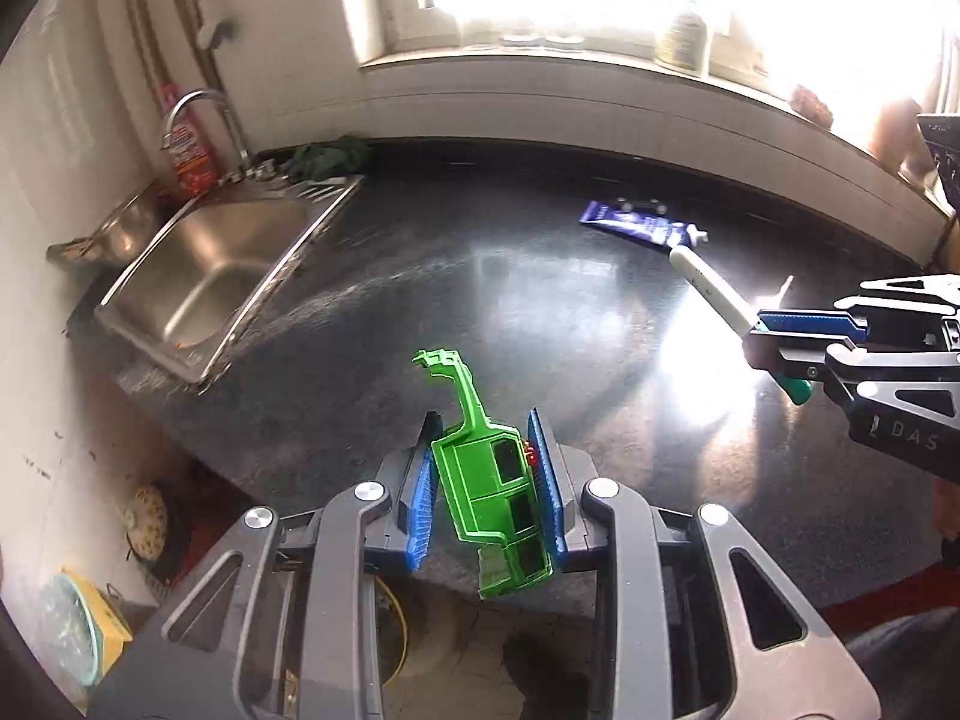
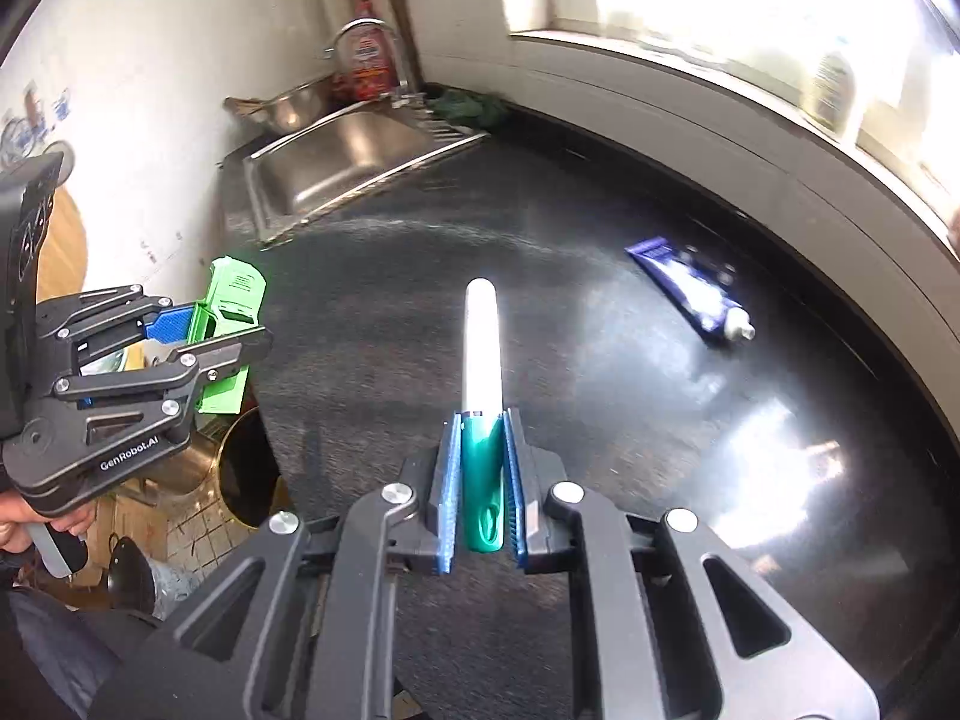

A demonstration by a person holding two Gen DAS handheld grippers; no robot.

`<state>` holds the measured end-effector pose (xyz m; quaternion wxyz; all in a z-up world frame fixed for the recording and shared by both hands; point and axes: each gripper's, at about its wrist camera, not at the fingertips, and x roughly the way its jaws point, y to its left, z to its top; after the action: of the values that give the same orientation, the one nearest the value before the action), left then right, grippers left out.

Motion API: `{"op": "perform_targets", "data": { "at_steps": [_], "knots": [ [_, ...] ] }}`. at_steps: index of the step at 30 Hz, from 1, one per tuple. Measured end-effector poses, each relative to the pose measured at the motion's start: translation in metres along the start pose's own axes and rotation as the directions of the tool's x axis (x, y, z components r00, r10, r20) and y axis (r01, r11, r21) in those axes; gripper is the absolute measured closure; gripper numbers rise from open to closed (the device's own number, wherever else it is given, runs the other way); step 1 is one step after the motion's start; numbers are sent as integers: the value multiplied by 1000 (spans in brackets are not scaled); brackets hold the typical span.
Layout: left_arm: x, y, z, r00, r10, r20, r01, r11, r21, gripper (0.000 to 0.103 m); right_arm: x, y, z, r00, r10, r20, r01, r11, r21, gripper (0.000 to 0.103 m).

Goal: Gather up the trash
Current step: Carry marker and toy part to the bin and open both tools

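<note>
The left gripper (image 1: 489,501) is pinching a green toy car shell (image 1: 498,498) between nearly closed blue ribbed pads, at the near edge of the dark counter (image 1: 480,312); the right gripper (image 2: 480,483) is clamping a white-and-teal pen (image 2: 483,396) by its teal end, the white end pointing far. Both pieces should be carried level and released only over a bin, which may be the dark round opening below the counter. The shell is thin, hollow, glossy plastic; the pen is smooth and slippery. A crumpled blue tube (image 1: 639,225) is lying far right.
</note>
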<state>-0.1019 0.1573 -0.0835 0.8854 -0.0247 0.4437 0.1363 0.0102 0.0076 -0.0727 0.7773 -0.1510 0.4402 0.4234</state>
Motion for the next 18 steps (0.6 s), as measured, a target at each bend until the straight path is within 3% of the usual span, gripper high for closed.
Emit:
{"op": "perform_targets", "data": {
  "at_steps": [4, 9, 13, 18],
  "knots": [
    [-17, 65, -43, 994, 95, -45, -101, 983, -154, 75, 27, 77, 21, 993, 117, -31, -120, 983, -137, 88],
    [-32, 133, -104, 978, 173, -118, -202, 927, -316, 75, 58, 171, 26, 963, 248, -105, -267, 927, -264, 89],
    [-33, 175, -149, 974, 174, -148, -222, 873, -434, 74, 86, 230, 27, 924, 332, -188, -375, 884, -281, 89],
    [-14, 211, -191, 975, 157, -160, -219, 825, -522, 75, 132, 282, 21, 906, 329, -265, -402, 865, -299, 88]
  ]
}}
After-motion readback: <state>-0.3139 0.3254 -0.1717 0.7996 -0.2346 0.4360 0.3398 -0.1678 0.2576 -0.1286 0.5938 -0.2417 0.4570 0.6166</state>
